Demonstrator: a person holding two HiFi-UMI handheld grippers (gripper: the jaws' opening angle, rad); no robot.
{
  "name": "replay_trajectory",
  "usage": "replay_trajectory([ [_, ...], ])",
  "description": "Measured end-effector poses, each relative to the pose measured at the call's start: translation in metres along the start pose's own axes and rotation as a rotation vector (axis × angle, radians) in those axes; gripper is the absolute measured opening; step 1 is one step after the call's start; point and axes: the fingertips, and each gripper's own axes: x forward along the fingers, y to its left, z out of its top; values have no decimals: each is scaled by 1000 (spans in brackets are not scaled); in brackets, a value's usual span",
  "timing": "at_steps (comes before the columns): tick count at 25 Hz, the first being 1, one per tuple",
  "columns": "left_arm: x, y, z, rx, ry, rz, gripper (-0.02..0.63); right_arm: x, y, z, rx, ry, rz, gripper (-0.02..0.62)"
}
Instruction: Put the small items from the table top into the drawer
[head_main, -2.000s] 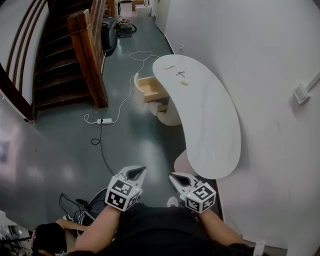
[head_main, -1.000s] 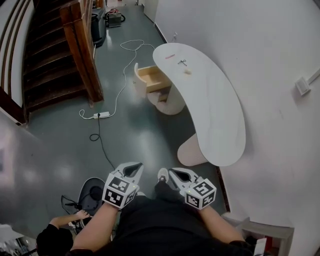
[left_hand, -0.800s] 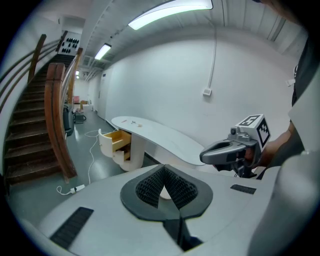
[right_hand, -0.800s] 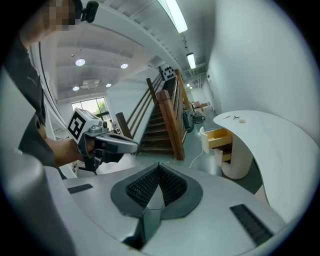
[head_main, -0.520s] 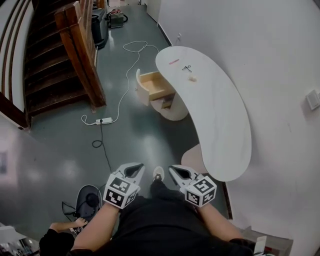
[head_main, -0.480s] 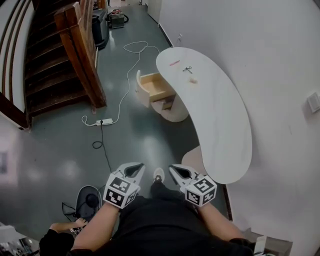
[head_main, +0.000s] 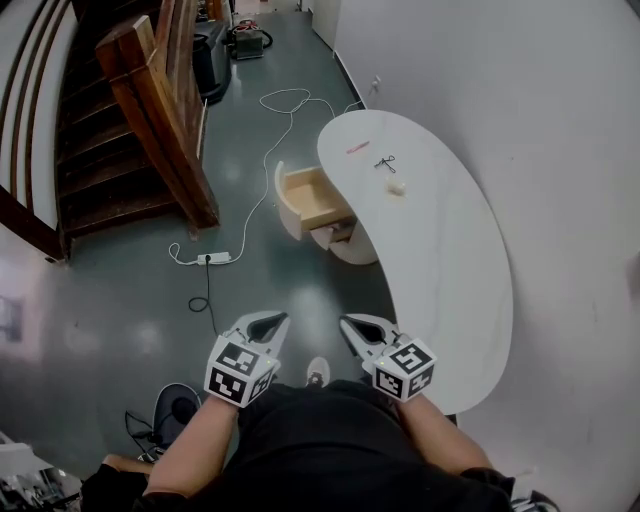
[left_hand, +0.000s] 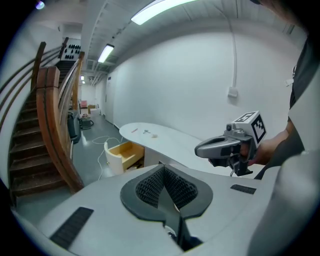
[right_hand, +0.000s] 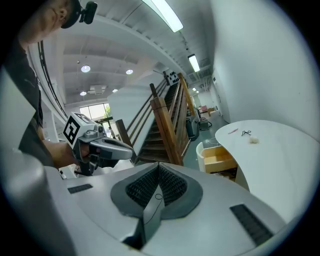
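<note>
A white curved table (head_main: 440, 260) stands by the wall. At its far end lie a thin pink item (head_main: 358, 149), a small black item (head_main: 386, 162) and a small white lump (head_main: 397, 185). Below that end an open wooden drawer (head_main: 312, 197) sticks out to the left; its inside looks bare. My left gripper (head_main: 268, 322) and right gripper (head_main: 355, 325) are held side by side near my body, far short of the items, both shut with nothing in them. The left gripper view shows the drawer (left_hand: 125, 152) and the right gripper view the items (right_hand: 245, 133) in the distance.
A wooden staircase with a heavy post (head_main: 150, 110) rises at the left. A white cable and power strip (head_main: 215, 258) lie on the grey floor left of the drawer. A round dark object (head_main: 175, 408) and a person's arm (head_main: 125, 470) are at the bottom left.
The view has come closer to the table: table and drawer now sit lower and larger in the head view. Both grippers stay shut and side by side in front of me.
</note>
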Motion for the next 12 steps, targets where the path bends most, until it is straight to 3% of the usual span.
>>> replay_trajectory([
  [12, 65, 30, 30, -2, 68, 26, 15, 34, -70, 7, 64, 20, 44, -2],
])
